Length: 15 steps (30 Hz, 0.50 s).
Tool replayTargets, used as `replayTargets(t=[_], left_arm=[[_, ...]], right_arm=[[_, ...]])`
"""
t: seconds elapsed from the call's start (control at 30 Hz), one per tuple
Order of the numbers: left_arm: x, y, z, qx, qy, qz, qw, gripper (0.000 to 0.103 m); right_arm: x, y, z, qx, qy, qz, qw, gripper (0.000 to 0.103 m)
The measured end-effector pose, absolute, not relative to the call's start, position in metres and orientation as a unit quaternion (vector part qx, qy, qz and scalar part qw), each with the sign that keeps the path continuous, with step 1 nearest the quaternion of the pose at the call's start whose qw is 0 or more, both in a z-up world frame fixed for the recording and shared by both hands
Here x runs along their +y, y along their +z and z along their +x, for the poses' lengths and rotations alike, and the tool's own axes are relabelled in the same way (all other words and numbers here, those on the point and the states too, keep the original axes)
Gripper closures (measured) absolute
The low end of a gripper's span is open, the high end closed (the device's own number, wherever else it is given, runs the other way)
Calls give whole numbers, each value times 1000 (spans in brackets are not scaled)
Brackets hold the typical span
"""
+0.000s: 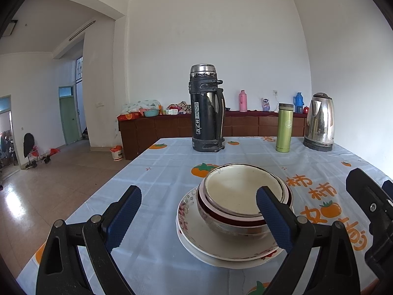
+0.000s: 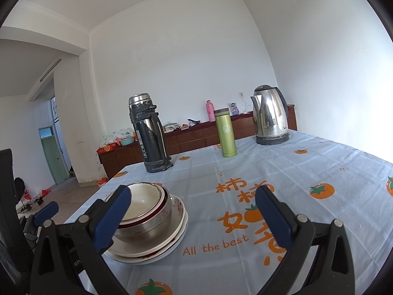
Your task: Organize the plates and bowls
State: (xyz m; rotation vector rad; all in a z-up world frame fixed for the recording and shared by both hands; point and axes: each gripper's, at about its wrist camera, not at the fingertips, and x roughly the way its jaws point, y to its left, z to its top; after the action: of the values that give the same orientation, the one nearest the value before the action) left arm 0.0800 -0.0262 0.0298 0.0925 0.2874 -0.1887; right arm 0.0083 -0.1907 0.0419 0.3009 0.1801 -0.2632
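Holding both my left gripper [image 1: 199, 211] and right gripper [image 2: 194, 211] spread wide and empty, I judge the sorting done, since the bowls [image 1: 243, 196] sit nested on the stacked plates [image 1: 221, 248] near the table's [image 1: 159, 172] corner.

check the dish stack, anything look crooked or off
Slightly. The bowls sit nested but toward one side of the plates, whose rims are not quite aligned. Nothing looks spilled or broken. Both grippers, left and right, are open and empty.
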Motion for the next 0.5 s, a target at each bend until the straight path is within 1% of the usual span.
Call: replayTargets(t=[0.3,0.5], left_arm=[[-26,30,82,140,-83,41,986,7],[-21,31,84,150,-93,19,984,7]], right_arm=[[-192,41,8,91,-132,150,976,0],[-193,41,8,92,-133,151,975,0]])
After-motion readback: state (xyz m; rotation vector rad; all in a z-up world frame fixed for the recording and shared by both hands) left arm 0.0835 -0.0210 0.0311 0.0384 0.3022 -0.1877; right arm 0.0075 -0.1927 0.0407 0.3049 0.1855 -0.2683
